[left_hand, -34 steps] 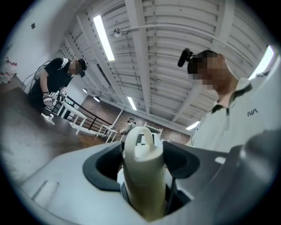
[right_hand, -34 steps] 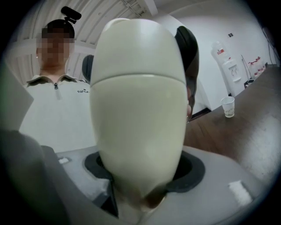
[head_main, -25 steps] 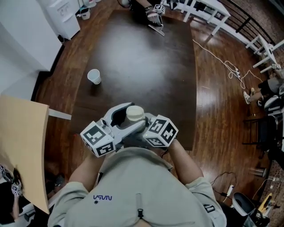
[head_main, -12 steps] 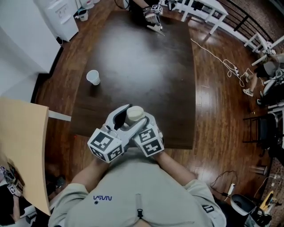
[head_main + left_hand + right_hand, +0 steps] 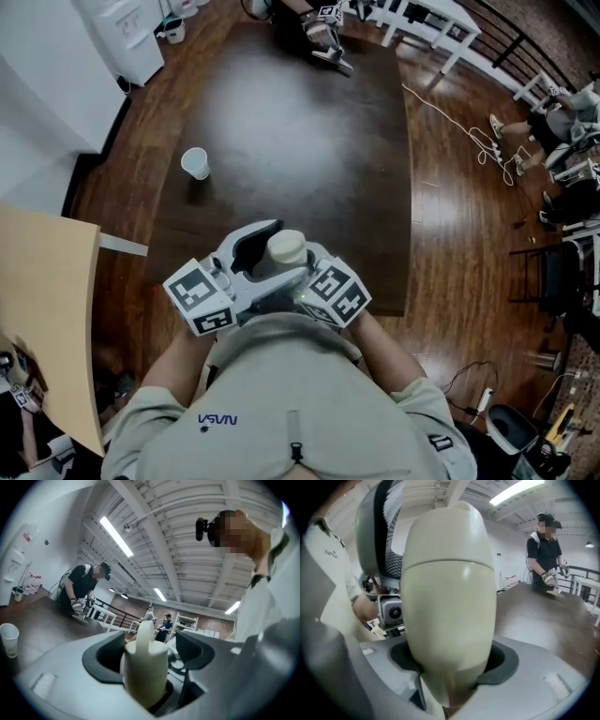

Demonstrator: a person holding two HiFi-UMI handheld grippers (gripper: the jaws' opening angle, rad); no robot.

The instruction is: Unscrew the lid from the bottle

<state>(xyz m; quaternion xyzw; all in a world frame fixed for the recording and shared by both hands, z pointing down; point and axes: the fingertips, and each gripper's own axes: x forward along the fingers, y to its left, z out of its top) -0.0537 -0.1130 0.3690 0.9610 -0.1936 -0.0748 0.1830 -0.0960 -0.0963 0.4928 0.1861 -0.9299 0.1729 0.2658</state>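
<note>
Left tongs (image 5: 151, 649) opening around the lid (image 5: 144, 660), right tongs (image 5: 450, 660) clamped on the bottle (image 5: 447, 588), so it's the unscrewing step, I'd say; next, left must bite and twist.

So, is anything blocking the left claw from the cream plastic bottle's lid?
Nothing visible. The cream plastic lid stands between the left gripper's opening jaws, with gaps either side; the right gripper holds the cream bottle below.

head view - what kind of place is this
Probably an indoor lab or workshop: big dark table on wood flooring, a second person working at its far end, strip lights overhead.
</note>
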